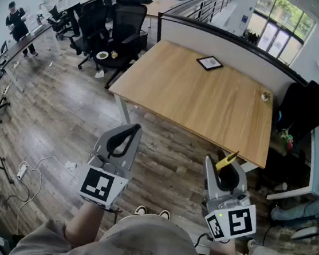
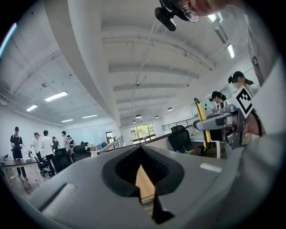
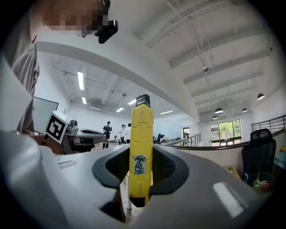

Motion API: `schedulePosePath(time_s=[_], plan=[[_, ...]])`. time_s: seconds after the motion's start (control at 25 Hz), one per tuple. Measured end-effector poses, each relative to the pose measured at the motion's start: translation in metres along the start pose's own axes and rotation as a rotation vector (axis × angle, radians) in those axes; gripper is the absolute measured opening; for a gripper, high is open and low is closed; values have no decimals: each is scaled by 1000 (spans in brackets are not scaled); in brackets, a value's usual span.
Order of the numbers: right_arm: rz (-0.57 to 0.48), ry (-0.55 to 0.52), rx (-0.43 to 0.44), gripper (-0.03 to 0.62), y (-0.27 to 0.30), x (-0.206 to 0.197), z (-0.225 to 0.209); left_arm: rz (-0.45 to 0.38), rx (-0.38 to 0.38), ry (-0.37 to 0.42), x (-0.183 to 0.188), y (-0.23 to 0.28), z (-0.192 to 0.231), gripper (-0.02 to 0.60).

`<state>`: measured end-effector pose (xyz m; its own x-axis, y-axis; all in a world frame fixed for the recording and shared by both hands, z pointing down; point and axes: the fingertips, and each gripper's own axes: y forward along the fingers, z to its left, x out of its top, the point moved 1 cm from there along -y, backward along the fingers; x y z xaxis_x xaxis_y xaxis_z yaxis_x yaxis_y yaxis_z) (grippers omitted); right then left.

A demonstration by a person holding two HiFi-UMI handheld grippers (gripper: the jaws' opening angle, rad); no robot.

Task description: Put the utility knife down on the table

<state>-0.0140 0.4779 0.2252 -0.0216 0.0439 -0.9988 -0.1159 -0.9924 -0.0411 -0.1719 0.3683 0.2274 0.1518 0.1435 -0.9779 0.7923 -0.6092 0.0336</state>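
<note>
- Utility knife [image 3: 140, 147]: yellow, with a small label on its handle. It stands upright between the jaws of the right gripper [image 3: 141, 176], which are clamped on its lower half.
- In the head view the knife's tip [image 1: 227, 159] sticks out past the right gripper [image 1: 227, 171], above the wood floor [image 1: 62, 118] and just short of the wooden table [image 1: 198, 94]'s near edge.
- Left gripper [image 1: 125, 137]: held level beside the right one, its jaws meeting at the tips with nothing between them.
- A dark framed card [image 1: 209, 62] lies on the far side of the table.
</note>
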Motion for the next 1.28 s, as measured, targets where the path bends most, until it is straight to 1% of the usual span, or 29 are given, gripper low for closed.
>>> schedulePosePath(time_s=[0.28,0.4,0.48,0.64,0.88,1.0,1.16,1.28], plan=[[6,16,-3,120,-10,-5,-16,-1,-5,4,2,7,-17,-2],[16,22,2,120,-17,-10,-23,-54,20,17,9,4,-21,-2],[22,21,9,120,-21,-14,-28,-66,32,20,11,3,-25,-2],[29,27,23,120,-28,-25,-38,-48,37,-3,5,6,-38,-2],[33,48,43,120,-40,-38,-50,-16,51,10,-7,4,-61,-2],[34,55,48,120,-39,-41,-55,-5,55,12,-7,6,-63,-2],[26,55,50,120,-33,-41,-63,-20,61,28,-6,13,-59,-2],[32,55,58,120,-21,-44,-63,14,70,-3,-12,18,-53,-2]])
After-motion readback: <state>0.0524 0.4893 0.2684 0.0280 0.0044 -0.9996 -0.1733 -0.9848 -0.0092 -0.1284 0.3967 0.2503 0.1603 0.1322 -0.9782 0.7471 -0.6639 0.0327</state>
